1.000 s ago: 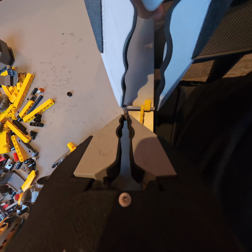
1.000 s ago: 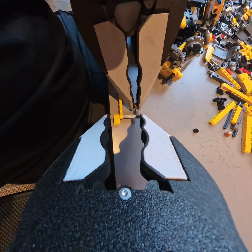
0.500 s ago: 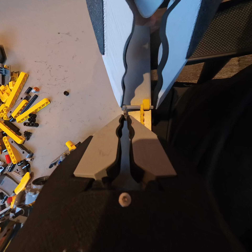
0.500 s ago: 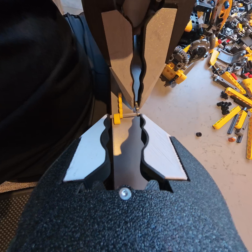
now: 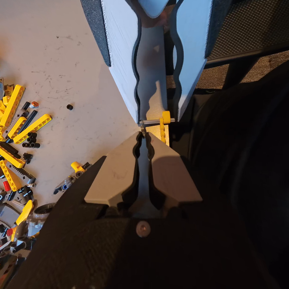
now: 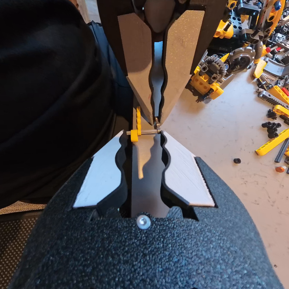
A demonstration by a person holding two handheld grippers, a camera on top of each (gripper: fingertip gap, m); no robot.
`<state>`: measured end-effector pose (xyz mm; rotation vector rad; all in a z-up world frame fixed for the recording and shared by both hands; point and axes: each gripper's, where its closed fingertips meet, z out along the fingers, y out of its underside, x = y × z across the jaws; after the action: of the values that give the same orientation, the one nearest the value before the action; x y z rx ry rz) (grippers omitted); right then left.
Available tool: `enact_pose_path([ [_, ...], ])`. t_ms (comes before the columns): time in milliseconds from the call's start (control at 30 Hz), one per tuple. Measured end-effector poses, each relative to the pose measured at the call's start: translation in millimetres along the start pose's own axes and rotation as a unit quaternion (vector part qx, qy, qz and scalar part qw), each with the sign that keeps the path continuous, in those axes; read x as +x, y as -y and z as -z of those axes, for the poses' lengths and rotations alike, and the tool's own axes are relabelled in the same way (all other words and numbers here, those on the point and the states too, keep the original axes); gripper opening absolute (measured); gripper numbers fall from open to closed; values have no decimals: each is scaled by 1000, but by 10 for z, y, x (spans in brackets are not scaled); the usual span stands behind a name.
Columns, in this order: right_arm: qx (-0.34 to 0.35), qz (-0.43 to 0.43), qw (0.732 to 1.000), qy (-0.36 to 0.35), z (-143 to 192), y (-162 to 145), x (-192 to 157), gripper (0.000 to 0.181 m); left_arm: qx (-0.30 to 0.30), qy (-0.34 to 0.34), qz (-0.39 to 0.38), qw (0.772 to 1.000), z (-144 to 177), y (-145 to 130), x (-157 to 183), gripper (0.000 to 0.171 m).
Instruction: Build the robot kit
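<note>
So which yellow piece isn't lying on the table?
The small yellow piece threaded on the grey axle, held up between both grippers. The other yellow beams lie flat on the table.

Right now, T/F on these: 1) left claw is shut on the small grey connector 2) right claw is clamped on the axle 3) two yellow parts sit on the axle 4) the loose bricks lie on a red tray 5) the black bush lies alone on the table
1) True: the left claw pinches the grey connector.
2) False: the right claw is open, its fingertips straddling the grey axle.
3) True: yellow bush and yellow thin beam.
4) False: they lie on the bare beige table.
5) True: black bush.
</note>
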<state>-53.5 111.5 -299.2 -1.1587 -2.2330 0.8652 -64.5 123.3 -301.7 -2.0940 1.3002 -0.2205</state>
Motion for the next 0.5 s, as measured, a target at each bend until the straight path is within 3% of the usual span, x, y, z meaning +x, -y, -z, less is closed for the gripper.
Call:
enact_pose_path([
  [500,-1,21,1000,11,-17,22,-9,41,-19,18,-42,999,22,-27,-1,1],
])
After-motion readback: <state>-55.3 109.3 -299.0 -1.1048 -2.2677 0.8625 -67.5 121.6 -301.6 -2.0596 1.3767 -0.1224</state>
